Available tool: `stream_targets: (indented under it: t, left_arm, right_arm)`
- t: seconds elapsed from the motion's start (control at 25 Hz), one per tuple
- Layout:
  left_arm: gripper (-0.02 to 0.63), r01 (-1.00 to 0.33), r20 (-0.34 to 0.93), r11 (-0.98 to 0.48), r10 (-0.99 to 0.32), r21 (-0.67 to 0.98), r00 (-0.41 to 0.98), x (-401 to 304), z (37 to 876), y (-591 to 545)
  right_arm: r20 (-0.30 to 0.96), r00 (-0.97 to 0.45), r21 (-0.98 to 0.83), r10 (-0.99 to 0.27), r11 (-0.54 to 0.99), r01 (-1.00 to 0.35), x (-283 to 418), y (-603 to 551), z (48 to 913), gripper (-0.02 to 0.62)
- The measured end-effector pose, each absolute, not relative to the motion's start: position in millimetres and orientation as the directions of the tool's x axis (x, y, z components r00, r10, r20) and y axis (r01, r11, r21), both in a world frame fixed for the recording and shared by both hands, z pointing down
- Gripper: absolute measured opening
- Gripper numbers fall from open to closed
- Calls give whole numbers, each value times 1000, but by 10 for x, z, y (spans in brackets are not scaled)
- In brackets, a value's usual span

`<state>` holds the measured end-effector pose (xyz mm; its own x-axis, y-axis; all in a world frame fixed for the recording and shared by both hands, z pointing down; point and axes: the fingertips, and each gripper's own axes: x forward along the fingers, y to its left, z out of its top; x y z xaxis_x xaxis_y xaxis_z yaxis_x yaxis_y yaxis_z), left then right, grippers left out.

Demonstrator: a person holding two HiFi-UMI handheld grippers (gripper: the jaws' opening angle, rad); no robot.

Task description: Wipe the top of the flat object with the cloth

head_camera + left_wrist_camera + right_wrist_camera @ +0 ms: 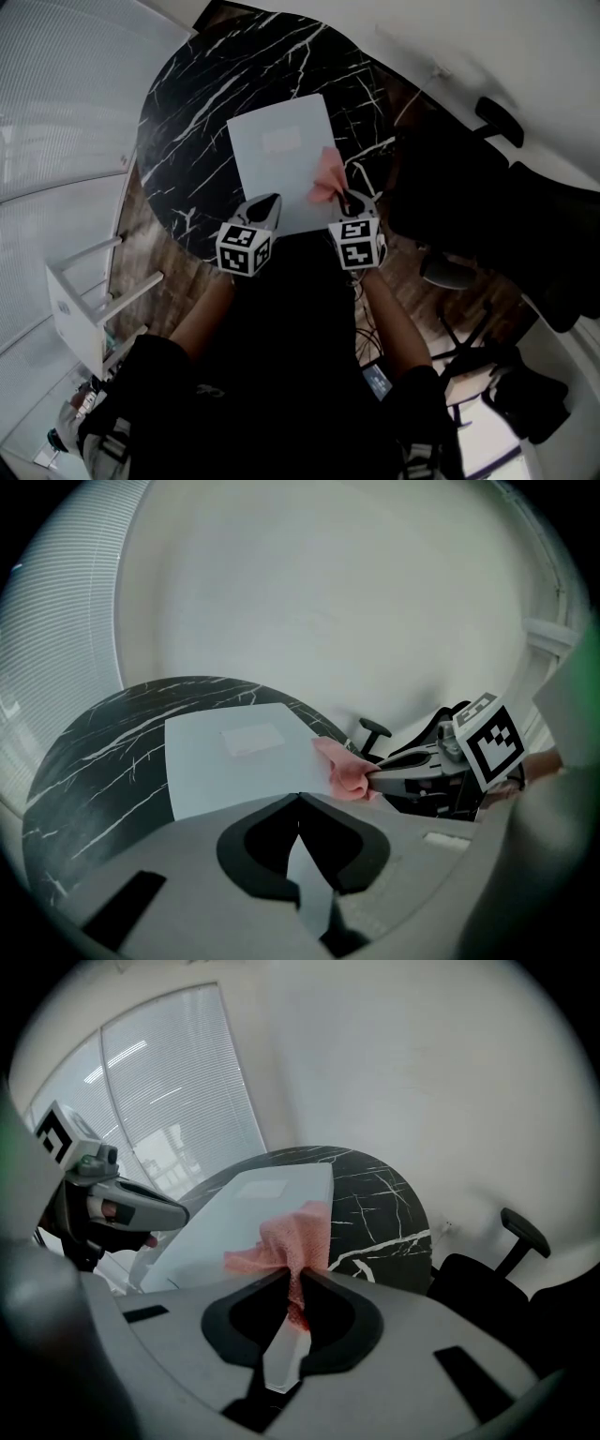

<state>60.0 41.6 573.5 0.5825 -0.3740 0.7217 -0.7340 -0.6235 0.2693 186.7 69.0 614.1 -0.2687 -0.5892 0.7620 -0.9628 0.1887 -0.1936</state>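
Pale flat object flat on the black table, in the upper middle of the head view. Pink cloth on its right edge, pinched between the jaws of the right tool, with most of the cloth hanging out in front. Left tool at the lower left corner of the flat object, jaws closed together, nothing seen between them. Cannot tell whether it touches the flat object.

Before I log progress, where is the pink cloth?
Head view: the pink cloth is pinched in the right gripper, on the right edge of the flat board.
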Motion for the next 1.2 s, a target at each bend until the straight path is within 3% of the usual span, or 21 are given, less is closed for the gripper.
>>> stream_targets:
  t: [0.68, 1.2]
  left_arm:
    - [-2, -770, 691, -594, -457, 232, 561, 552, 5563, 294]
    - [-2, -796, 614, -550, -544, 254, 572, -69, 5297, -96]
  right_arm:
    - [677, -312, -212, -667, 229, -950, 1789, 561, 5812, 25]
    - [605, -341, -117, -719, 343, -932, 1049, 77, 5200, 25]
